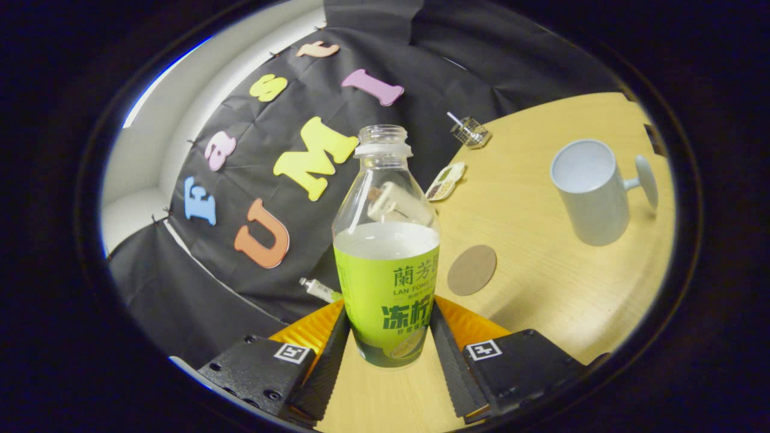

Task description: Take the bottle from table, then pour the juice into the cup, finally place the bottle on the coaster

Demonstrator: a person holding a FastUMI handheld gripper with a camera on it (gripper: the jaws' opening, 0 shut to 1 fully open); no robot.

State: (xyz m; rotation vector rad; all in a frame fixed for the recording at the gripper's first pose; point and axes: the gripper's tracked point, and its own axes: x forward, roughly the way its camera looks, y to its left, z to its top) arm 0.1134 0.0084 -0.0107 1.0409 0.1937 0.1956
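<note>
An uncapped clear bottle (387,282) with a green label, a little over half full of pale juice, stands between my two fingers. My gripper (390,310) is shut on it, both fingers pressed on the lower part of the label. Just beyond the right finger a round brown coaster (471,270) lies flat on the wooden table (541,288). Farther off to the right stands a white cup (592,192) with its handle turned away from the bottle; its inside is hidden. The whole scene looks tilted.
Along the table's far edge by the black cloth wall lie a small wire basket (470,132), a flat printed packet (446,181) and a small tube (319,289) left of the bottle. A pale boxy item (394,201) shows through the bottle's clear upper part.
</note>
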